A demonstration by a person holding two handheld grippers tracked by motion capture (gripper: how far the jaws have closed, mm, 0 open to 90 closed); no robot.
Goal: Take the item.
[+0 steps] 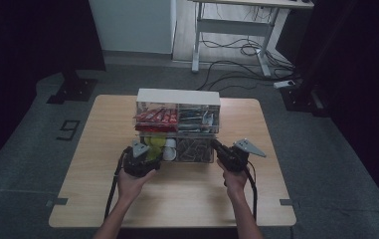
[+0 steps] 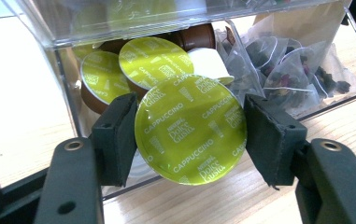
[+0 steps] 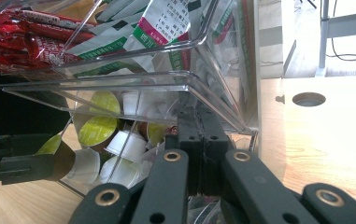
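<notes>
the left tongs grip a round capsule by its rim, its glossy lime foil lid printed "cappuccino", just in front of the clear plastic organiser. the right tongs are pressed together, seemingly empty, tips against the organiser's lower right corner. inside lie more capsules, mesh tea bags and red sachets. the pale wood tabletop stands on grey floor, cables trailing behind.

Lab-like room: black curtains, floor cables, height-adjustable desk.
</notes>
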